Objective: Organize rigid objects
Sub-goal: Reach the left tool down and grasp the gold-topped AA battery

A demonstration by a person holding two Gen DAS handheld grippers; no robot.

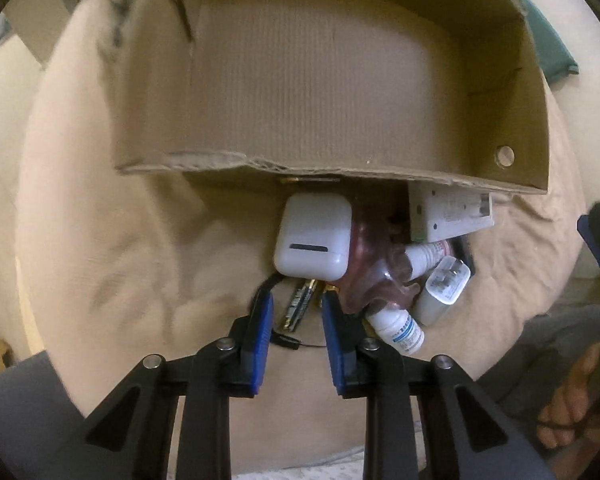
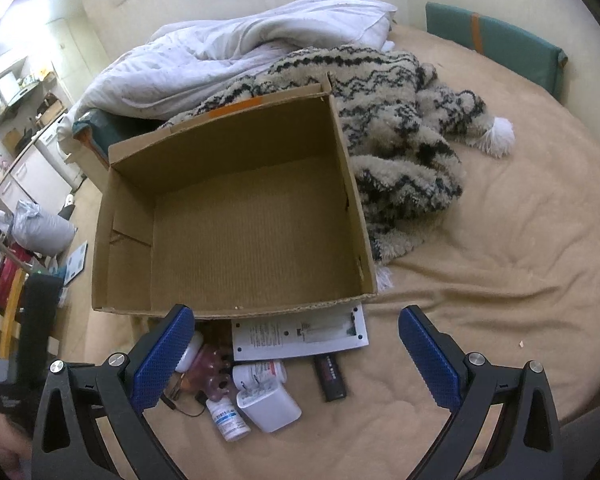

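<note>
Two batteries point(image 1: 299, 304) lengthwise between open left hand-held gripper point(image 1: 296, 312) fingers, right hand-held gripper point(image 2: 296, 354) open

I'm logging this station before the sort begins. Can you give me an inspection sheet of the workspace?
Surface: tan bedsheet, wrinkled.
Job's things: empty cardboard box; before it a white case, flat white device, charger, bottles, batteries.
Clutter: patterned blanket, white duvet.
Grippers: left gripper open around the batteries; right gripper open, empty.
Cables: thin black wire.
Surroundings: cluttered room at left.
</note>
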